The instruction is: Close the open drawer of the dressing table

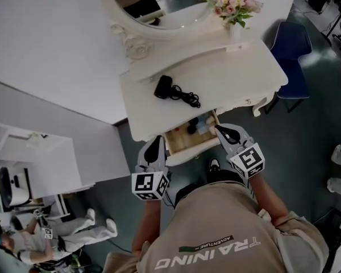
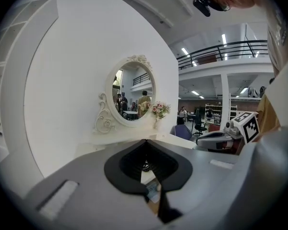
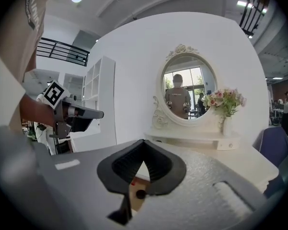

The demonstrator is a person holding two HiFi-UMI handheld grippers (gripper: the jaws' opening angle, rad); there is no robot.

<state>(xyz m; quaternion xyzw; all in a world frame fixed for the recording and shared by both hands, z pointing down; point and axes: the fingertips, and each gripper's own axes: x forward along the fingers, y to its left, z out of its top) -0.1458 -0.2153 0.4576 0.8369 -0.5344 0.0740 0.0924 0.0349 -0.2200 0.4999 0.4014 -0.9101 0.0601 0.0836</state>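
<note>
The white dressing table (image 1: 227, 73) has one drawer (image 1: 187, 143) pulled out under its front edge, with small items lying inside. My left gripper (image 1: 157, 142) is at the drawer front's left end, jaws together with nothing between them. At the drawer's right corner is my right gripper (image 1: 219, 130), also shut and empty. Whether either one touches the drawer front I cannot tell. In the left gripper view the left gripper (image 2: 145, 142) has its tips meeting over a sliver of the drawer (image 2: 153, 191). The right gripper view shows the right gripper (image 3: 144, 142) the same way, with the drawer's wooden inside (image 3: 136, 194) below.
A black hair dryer (image 1: 165, 87) with its cord lies on the tabletop. An oval mirror (image 1: 153, 7) and a vase of flowers (image 1: 234, 5) stand at the back. A blue chair (image 1: 292, 56) is to the right, a white shelf unit (image 1: 37, 164) to the left.
</note>
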